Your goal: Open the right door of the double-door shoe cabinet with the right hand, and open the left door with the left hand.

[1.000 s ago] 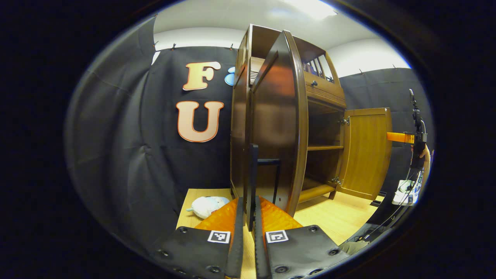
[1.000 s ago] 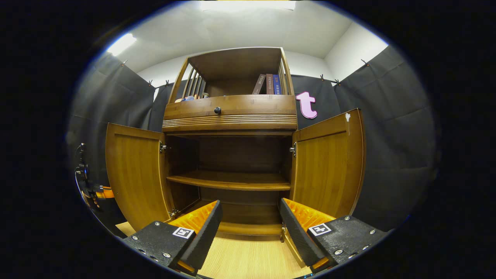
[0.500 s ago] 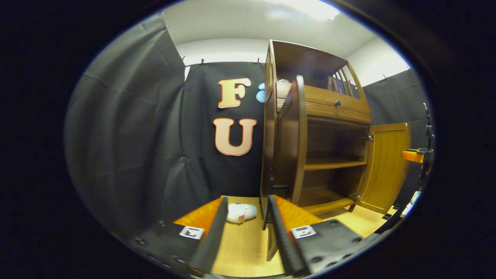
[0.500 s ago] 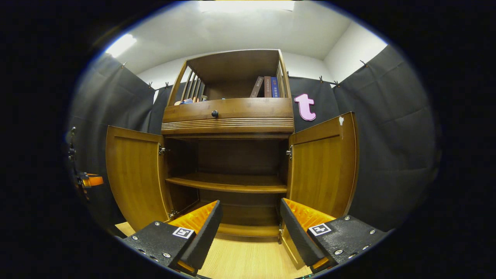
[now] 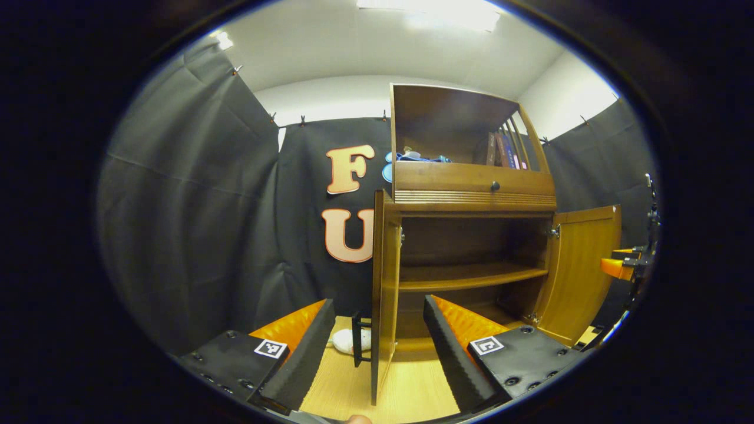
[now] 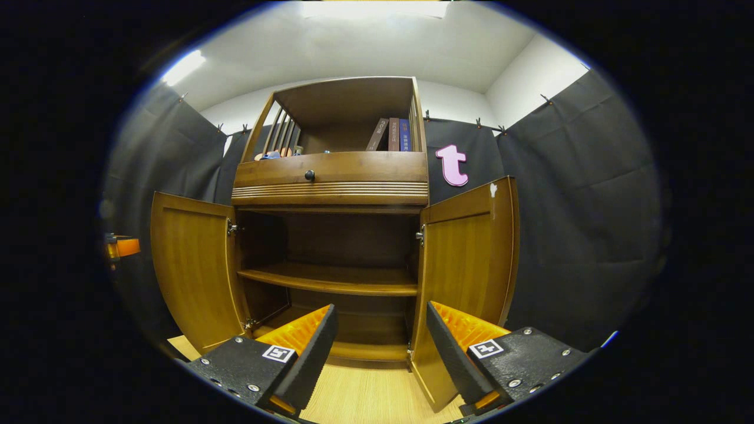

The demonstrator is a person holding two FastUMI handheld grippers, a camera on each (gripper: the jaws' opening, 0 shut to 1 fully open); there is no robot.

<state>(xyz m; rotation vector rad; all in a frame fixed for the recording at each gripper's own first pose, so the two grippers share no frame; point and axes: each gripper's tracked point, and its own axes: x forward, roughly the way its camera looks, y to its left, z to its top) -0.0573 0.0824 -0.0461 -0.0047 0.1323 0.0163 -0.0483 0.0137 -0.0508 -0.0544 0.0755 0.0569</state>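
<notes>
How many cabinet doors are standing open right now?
2. The left door is swung out at the cabinet's left side, and the right door is swung out at its right side, baring the shelf between them.

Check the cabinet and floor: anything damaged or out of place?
Two things: a white chip-like mark at the right door's top outer corner, and a white soft toy lying on the floor behind the left door.

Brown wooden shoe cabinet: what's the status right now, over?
Left gripper open, right gripper open, both holding nothing. Brown wooden shoe cabinet: left door and right door both open. Nothing in the way.
</notes>
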